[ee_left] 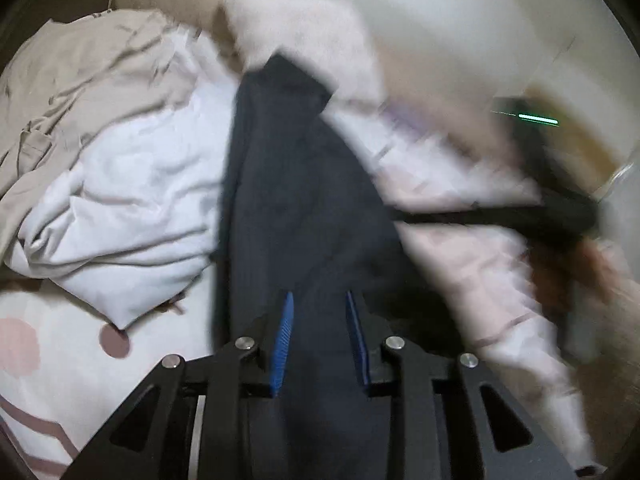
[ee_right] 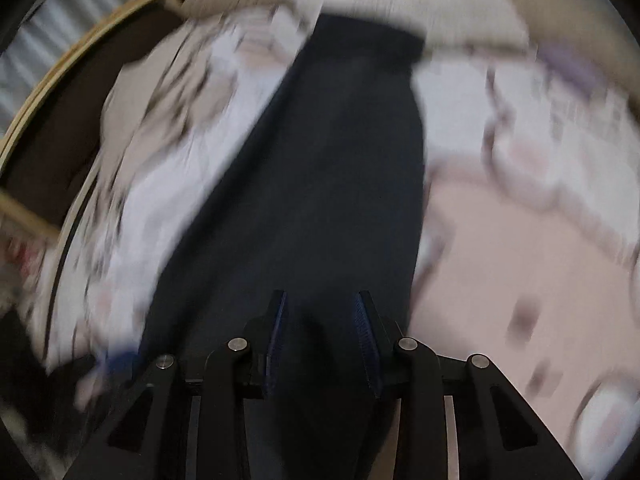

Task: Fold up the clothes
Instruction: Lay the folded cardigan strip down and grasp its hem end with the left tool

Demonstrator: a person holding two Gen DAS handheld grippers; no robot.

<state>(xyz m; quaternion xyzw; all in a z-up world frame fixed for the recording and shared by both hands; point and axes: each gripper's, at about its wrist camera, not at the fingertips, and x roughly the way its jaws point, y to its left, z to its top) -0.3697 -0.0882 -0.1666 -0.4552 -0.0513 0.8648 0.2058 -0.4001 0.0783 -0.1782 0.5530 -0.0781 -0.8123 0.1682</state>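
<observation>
- Two wrist views take in one long navy garment point(ee_left: 296, 184), and every place below is given from it.
- Left wrist view: the navy garment runs from near the top centre of the picture down between the fingers of the left gripper point(ee_left: 320, 336) and on under the gripper's black frame.
- The blue pads point(ee_left: 283, 340) stand on either side of the dark cloth with a narrow gap between them; whether they press on it I cannot tell.
- Left of the navy garment lies a crumpled white cloth point(ee_left: 132, 200), touching its edge, and beyond that a wrinkled beige cloth point(ee_left: 88, 80).
- Under all of them is a pale bedsheet point(ee_left: 60, 360) printed with pink and brown dots.
- At the garment's far end lies a fuzzy cream fabric point(ee_left: 304, 32).
- Right of the garment the right gripper point(ee_left: 556, 204) shows as a dark blurred shape, its fingers unreadable.
- Right wrist view: the picture is strongly blurred.
- The navy garment point(ee_right: 320, 184) fills the centre and passes between the fingers of the right gripper point(ee_right: 322, 340).
- These fingers point(ee_right: 366, 332) stand partly apart around the cloth; a grip cannot be told.
- Left of the garment sit the white cloth point(ee_right: 168, 200) and the beige cloth point(ee_right: 140, 120), with a wooden rail point(ee_right: 80, 60) beyond.
- Right of it lies the pinkish bedsheet point(ee_right: 520, 260).
</observation>
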